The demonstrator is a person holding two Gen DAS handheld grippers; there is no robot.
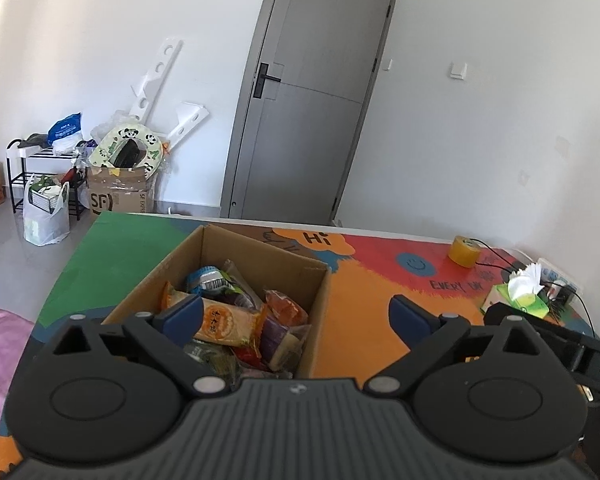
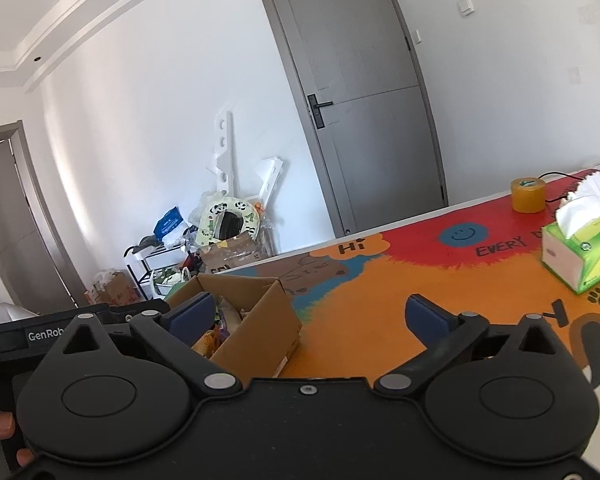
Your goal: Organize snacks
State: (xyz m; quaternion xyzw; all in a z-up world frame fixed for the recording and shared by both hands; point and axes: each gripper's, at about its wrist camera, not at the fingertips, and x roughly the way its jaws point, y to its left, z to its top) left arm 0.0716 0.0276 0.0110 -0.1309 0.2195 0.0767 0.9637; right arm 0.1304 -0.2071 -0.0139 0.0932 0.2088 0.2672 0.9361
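While both your grippers hang wide open and empty, the left gripper sits just short of the cardboard box of snacks: go in over its near wall. Only your right gripper view shows the box's outer side and the tissue box well beyond it.

Your left gripper hung with jaws spread wide and empty above the cardboard box of snack packets on the colourful worktop, tape roll beyond.
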